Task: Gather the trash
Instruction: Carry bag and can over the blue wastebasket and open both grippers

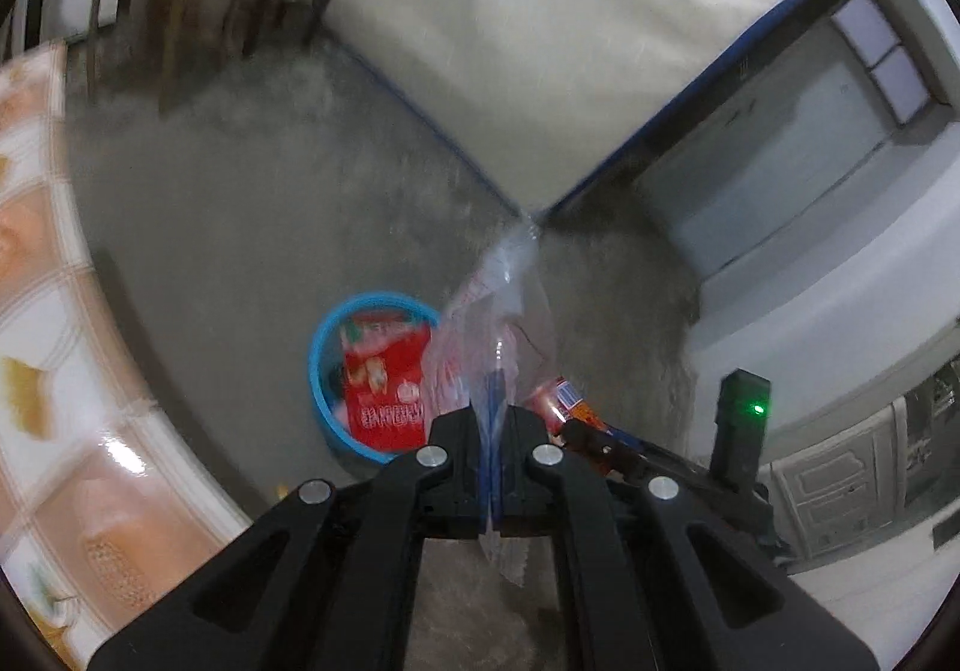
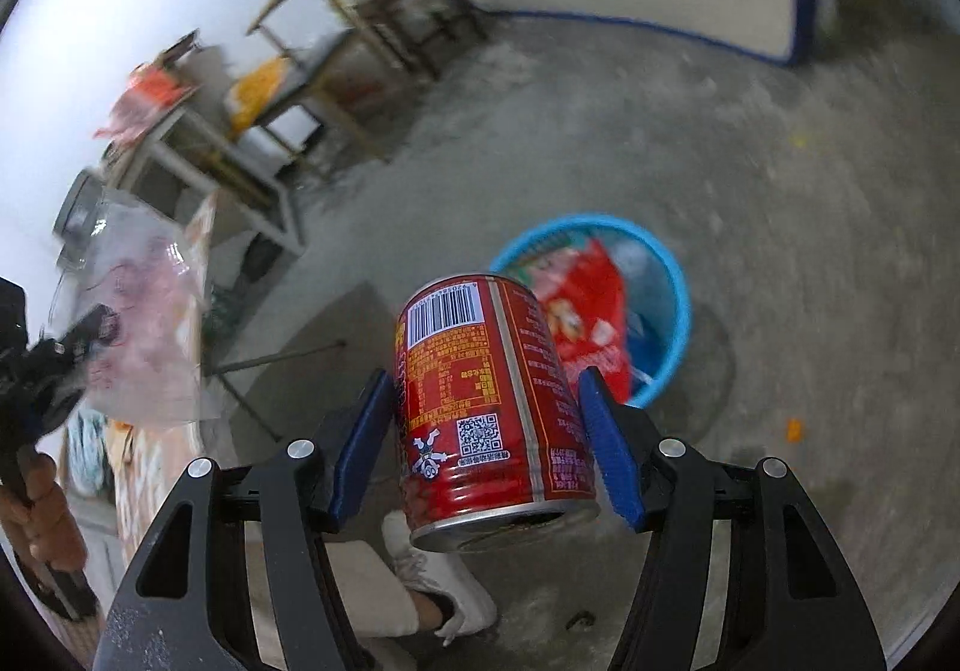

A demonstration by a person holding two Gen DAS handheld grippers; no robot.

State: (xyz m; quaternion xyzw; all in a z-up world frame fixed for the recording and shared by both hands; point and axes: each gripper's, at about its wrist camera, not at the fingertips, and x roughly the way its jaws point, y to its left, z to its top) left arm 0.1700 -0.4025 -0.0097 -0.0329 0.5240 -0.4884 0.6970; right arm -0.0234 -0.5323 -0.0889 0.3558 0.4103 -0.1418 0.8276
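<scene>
Both hands are carrying litter toward the blue plastic basket [image 2: 675, 275] that stands on the grey concrete floor [image 2: 780, 191], so the step in hand looks like the drop-off rather than a pick-up. In the right wrist view the right gripper [image 2: 489, 443] sits at bottom centre, its blue pads pressed against the two sides of a red drinks can [image 2: 480, 401], which lies tilted with its barcode end toward the basket and its silver rim toward the camera. The basket lies just beyond the can, to the centre right of that frame, and already holds a red snack packet [image 2: 591, 311] and some pale wrappers. In the left wrist view the left gripper [image 1: 493, 431] is at bottom centre with its jaws pressed together on a clear plastic bag [image 1: 498, 311], whose crumpled film fans upward from the pinch; here the basket sits just left of the fingers, lower centre. The same bag and gripper show at the far left of the right view, beside a tiled table edge [image 1: 36, 251]. A white shoe [image 2: 444, 581] is visible beneath the can. Next, each gripper would need to be brought over the basket's opening before it lets go; the light bag may cling to the pads or drift aside, and the can could bounce off the rim if released off-centre.
</scene>
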